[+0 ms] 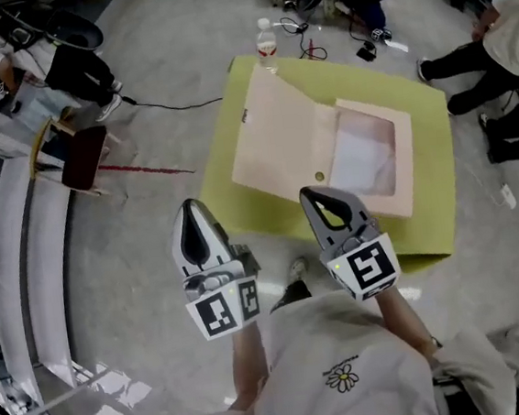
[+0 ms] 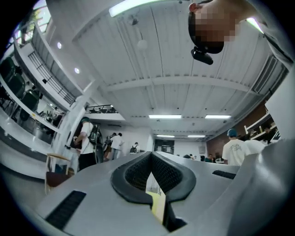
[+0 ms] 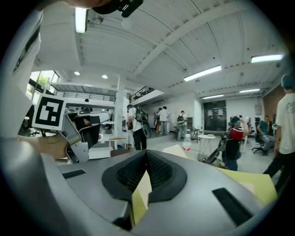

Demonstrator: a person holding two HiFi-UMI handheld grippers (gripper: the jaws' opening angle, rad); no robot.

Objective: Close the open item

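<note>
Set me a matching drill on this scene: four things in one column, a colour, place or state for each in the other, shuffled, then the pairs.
Things:
1. folder
2. bottle
3. table
4. left gripper

Colour, place or state:
A. yellow-green
B. shut, nothing held
C. lying open
D. upright at a far corner of the table

Pairs: 1-C, 2-D, 3-A, 4-B
</note>
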